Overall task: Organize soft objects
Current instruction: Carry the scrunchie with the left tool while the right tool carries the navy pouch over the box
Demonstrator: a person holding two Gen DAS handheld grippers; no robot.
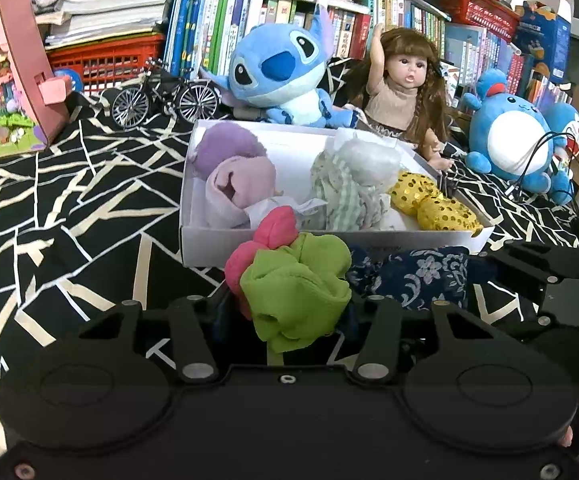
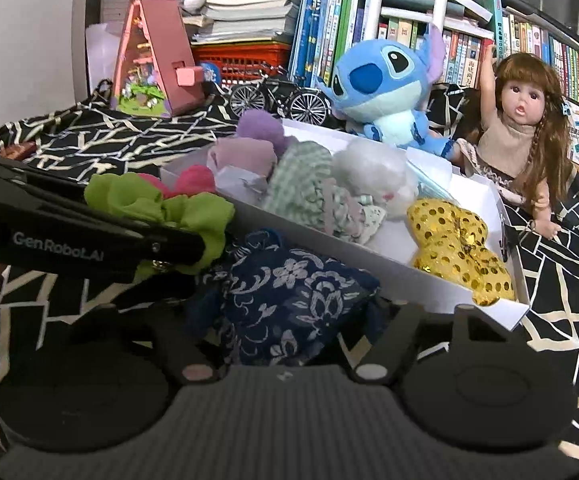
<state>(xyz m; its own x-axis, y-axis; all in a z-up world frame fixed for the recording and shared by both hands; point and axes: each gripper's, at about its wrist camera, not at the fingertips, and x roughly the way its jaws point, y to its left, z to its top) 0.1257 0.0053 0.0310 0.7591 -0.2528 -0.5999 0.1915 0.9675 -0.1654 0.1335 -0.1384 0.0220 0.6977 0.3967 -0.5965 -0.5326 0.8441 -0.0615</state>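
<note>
Fingers of the left gripper (image 1: 289, 304) are seen closed about halfway around a green and pink cloth bundle (image 1: 295, 286), which is gripped. The right gripper (image 2: 289, 320) is likewise half closed, with a navy floral pouch (image 2: 293, 292) held between its jaws. Both soft items are kept just short of the white box (image 1: 225, 246), whose near wall lies directly ahead of each gripper; the left one is judged slightly nearer the box's left end.
</note>
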